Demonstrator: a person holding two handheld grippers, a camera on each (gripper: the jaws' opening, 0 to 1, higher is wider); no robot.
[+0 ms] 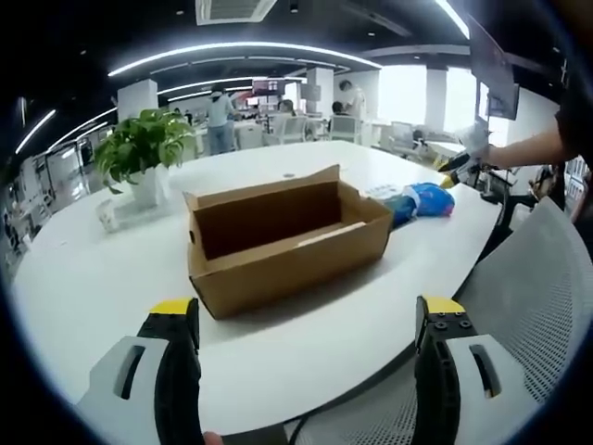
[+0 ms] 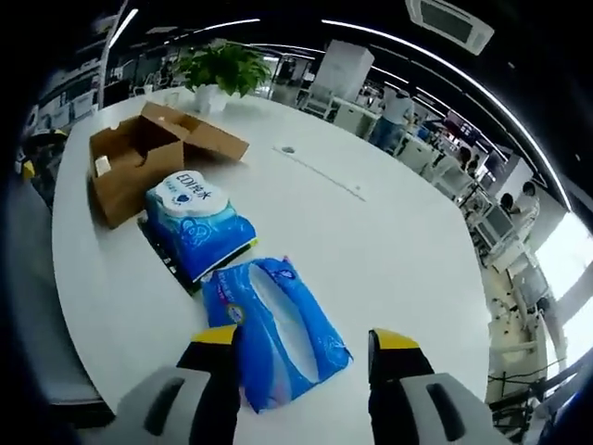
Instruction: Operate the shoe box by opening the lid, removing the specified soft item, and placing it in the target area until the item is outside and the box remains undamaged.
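Note:
An open brown cardboard shoe box point(image 1: 283, 236) stands on the white table point(image 1: 93, 287), its lid flap up at the back; its inside looks bare. My left gripper point(image 1: 306, 320) is open, short of the box, with nothing between its jaws. Beyond the box lie blue soft packs point(image 1: 422, 201), and the other gripper point(image 1: 456, 167) hovers past them in a person's hand. In the right gripper view my right gripper point(image 2: 301, 348) is open over a blue tissue pack point(image 2: 273, 329), which lies flat between the jaws. A second blue wipes pack point(image 2: 196, 227) lies beside the box point(image 2: 139, 162).
A potted green plant point(image 1: 141, 153) and a small white cup point(image 1: 107, 215) stand at the far left of the table. A grey mesh chair point(image 1: 542, 306) sits close on my right. Office desks and people fill the background.

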